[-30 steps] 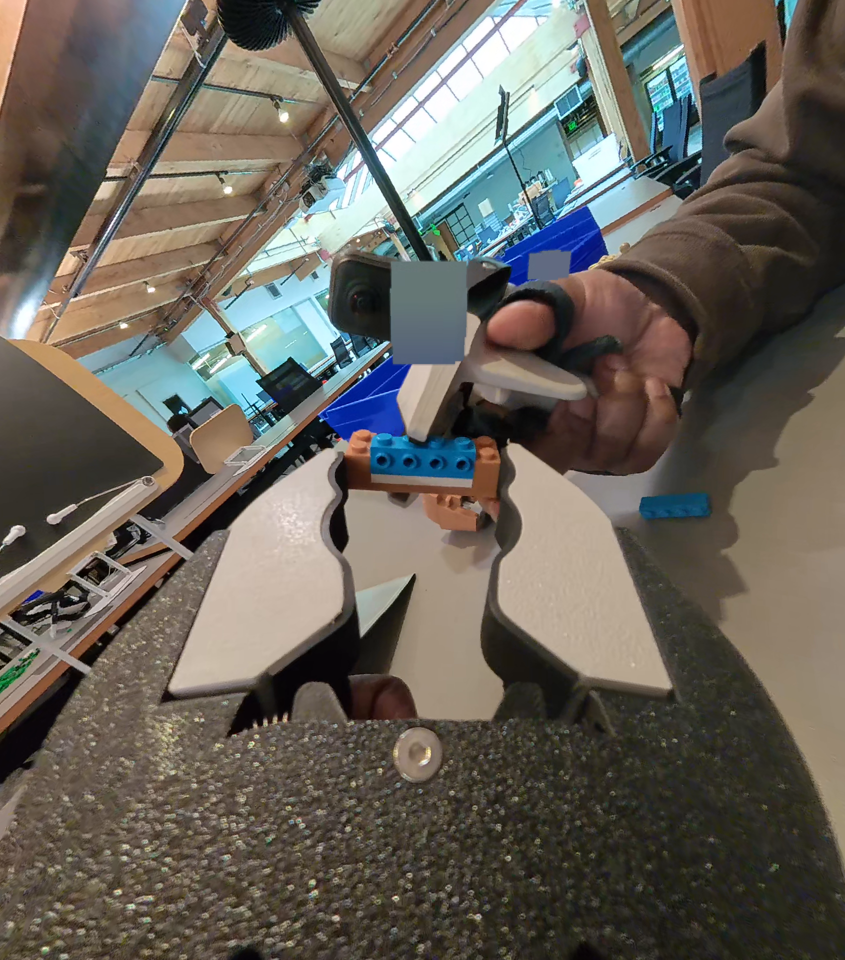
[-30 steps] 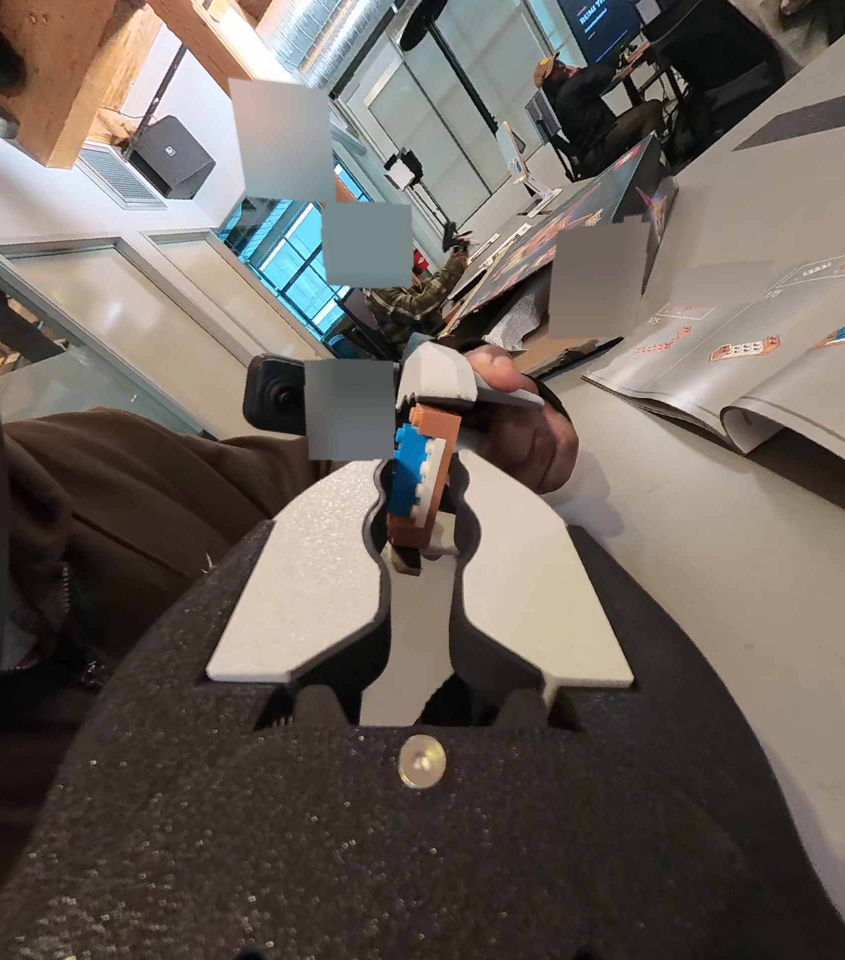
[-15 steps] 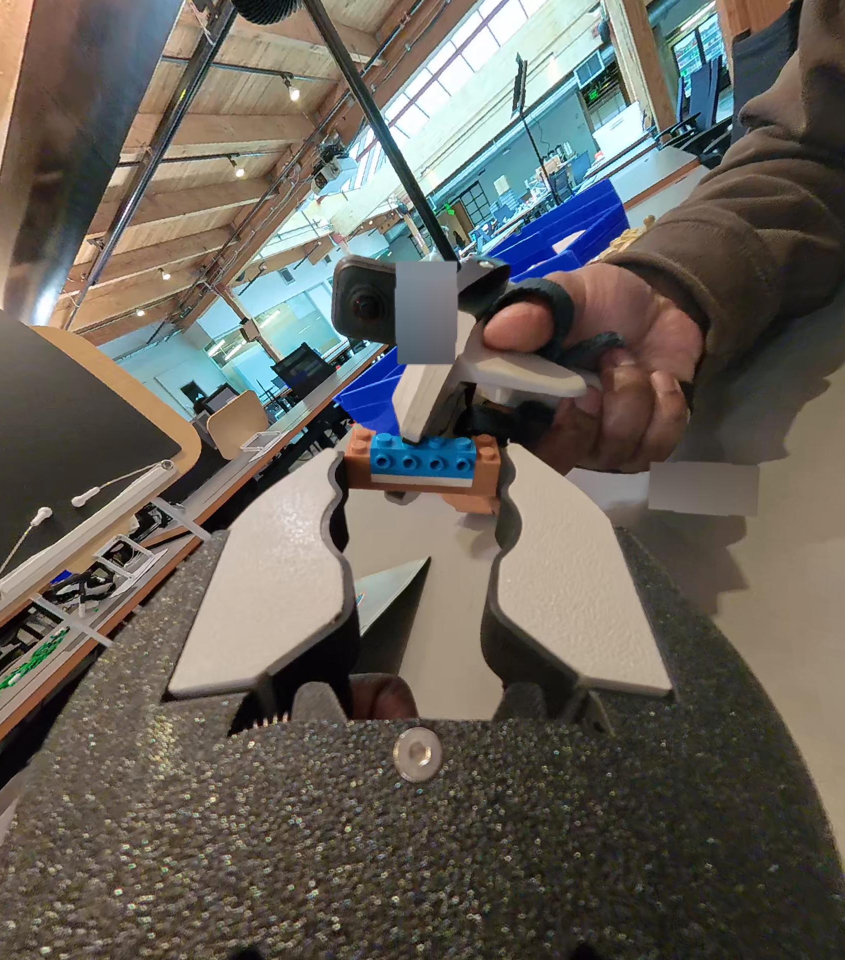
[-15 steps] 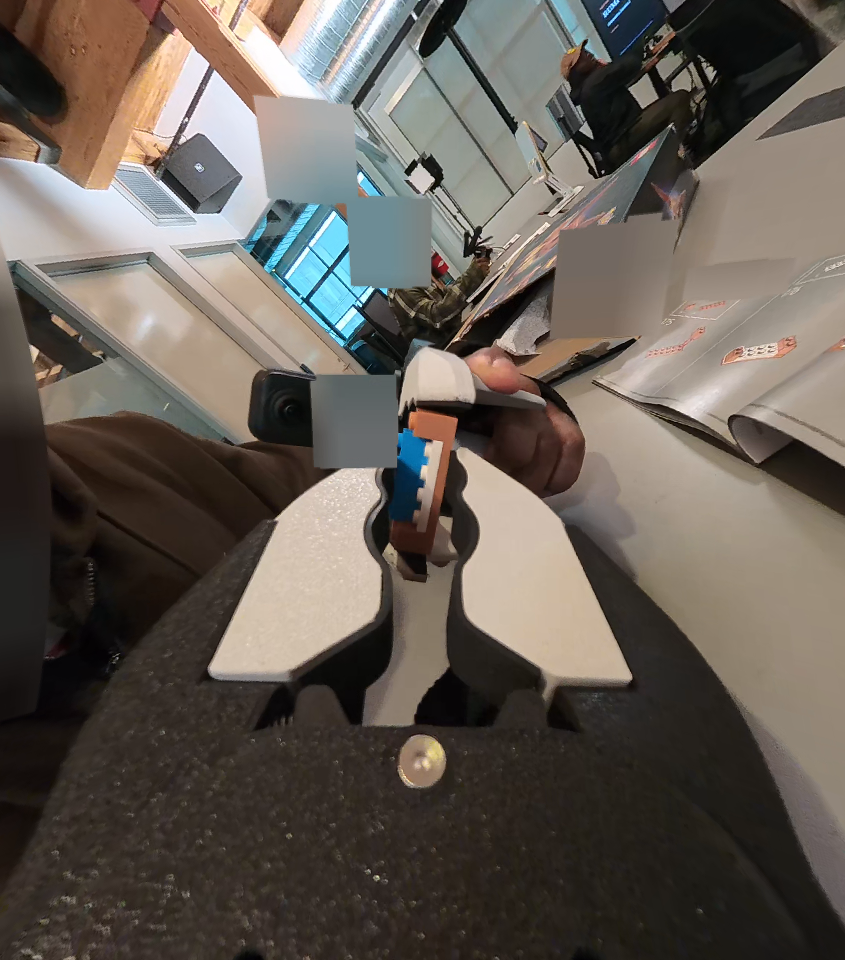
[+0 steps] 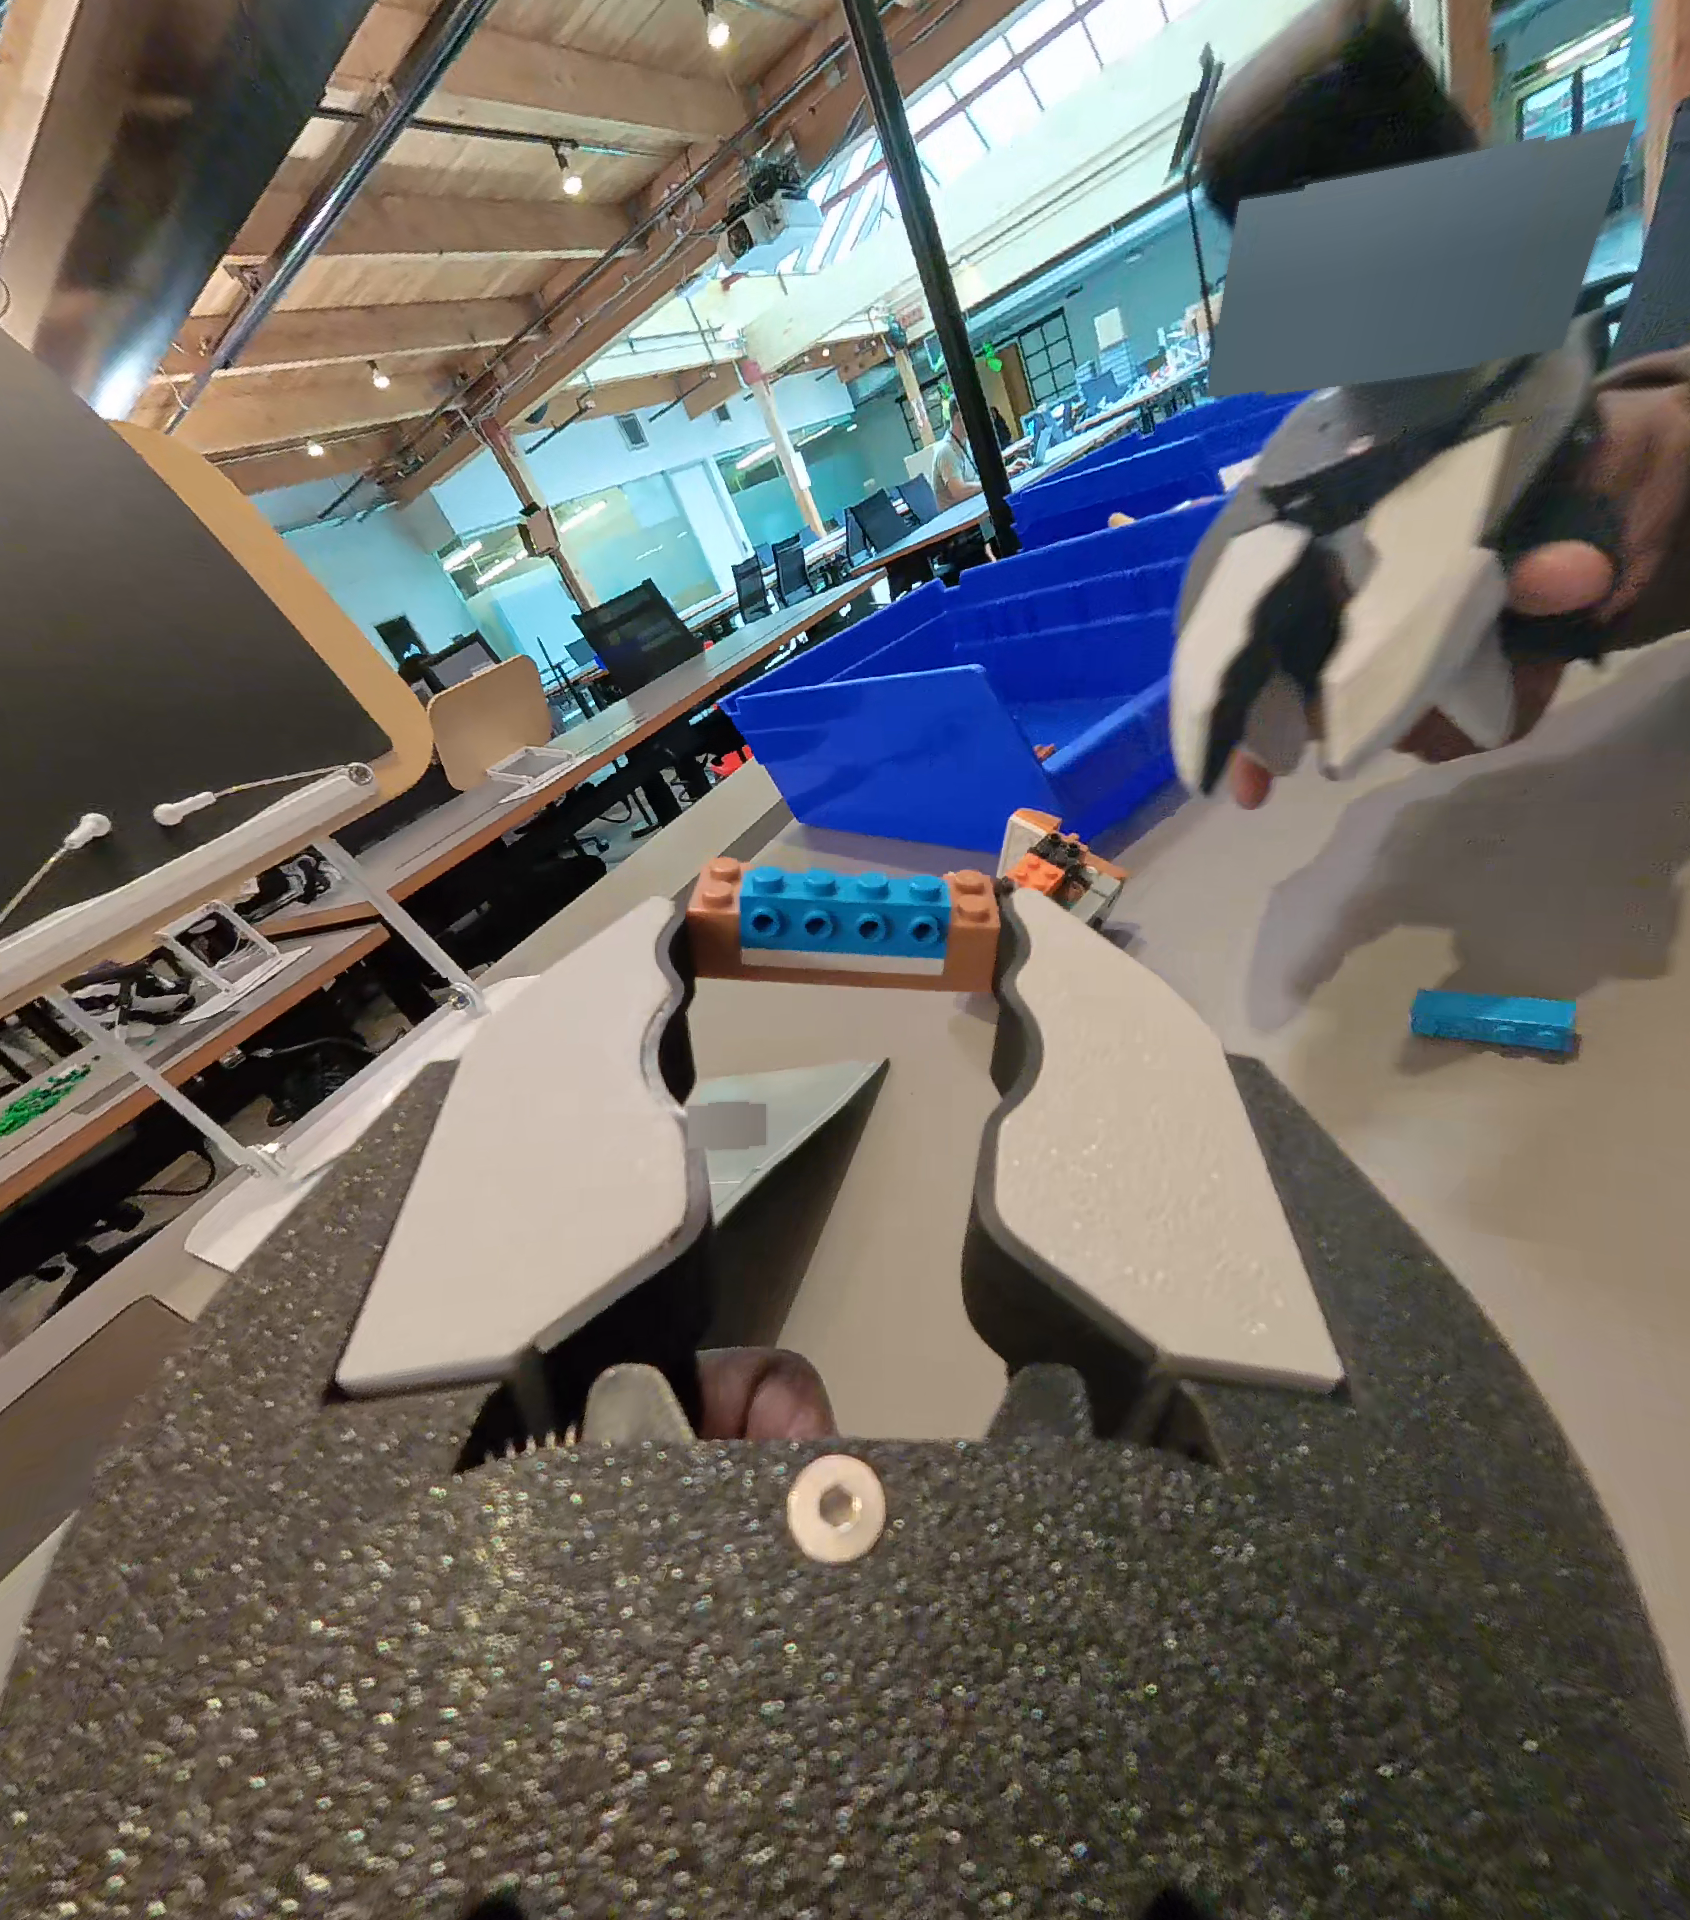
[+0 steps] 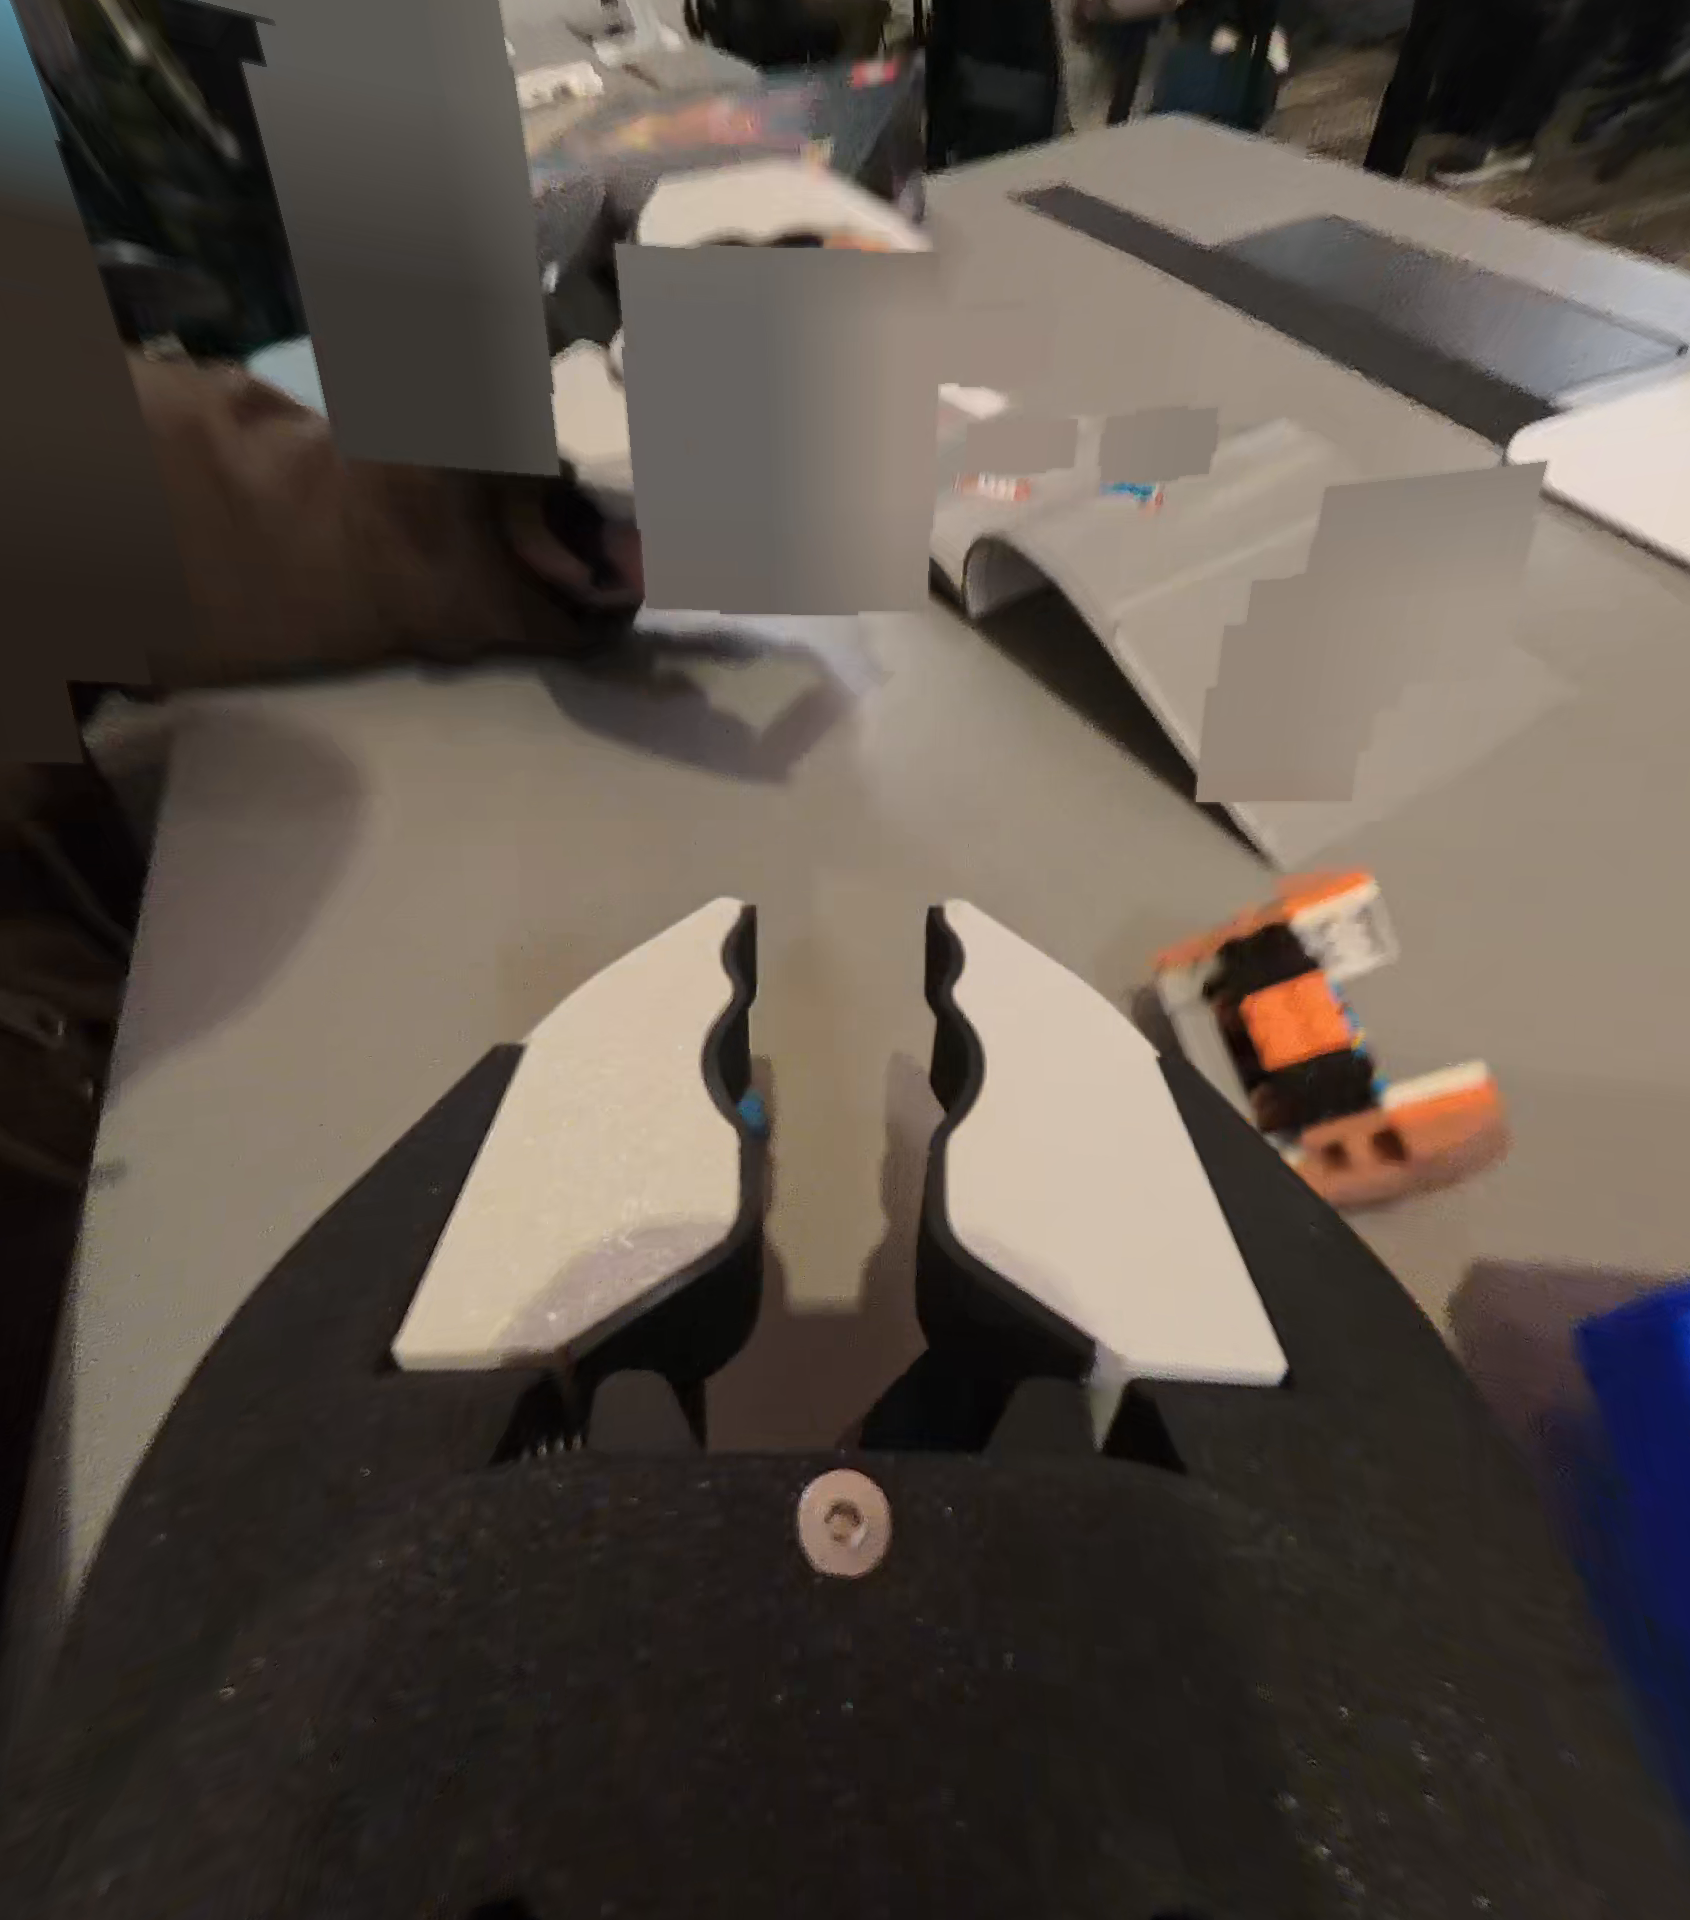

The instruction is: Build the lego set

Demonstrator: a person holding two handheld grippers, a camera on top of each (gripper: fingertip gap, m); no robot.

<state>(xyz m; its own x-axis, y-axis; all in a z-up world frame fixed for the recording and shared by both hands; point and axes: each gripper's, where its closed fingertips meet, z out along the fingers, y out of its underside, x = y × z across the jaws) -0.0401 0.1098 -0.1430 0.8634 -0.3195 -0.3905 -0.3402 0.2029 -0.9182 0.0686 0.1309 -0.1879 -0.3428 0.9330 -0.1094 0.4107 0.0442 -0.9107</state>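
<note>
Grey table [image 5: 1443, 1299]: left gripper [image 5: 841, 925] clamps the brown-and-blue assembly [image 5: 846, 925] above it. Right gripper [image 6: 836, 925] is released, empty. Loose blue brick [image 5: 1490, 1023] and orange sub-build [image 6: 1324, 1039] remain unattached; build incomplete.

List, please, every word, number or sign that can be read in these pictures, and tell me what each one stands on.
Nothing can be read.
Instruction booklet: printed pictures, any writing blurred or covered by patches.
Dark box behind it: colourful print, too blurred to read.
Green ceiling sign far down the hall: too small to read.
Brown and blue lego assembly and loose blue brick: no print visible.
</note>
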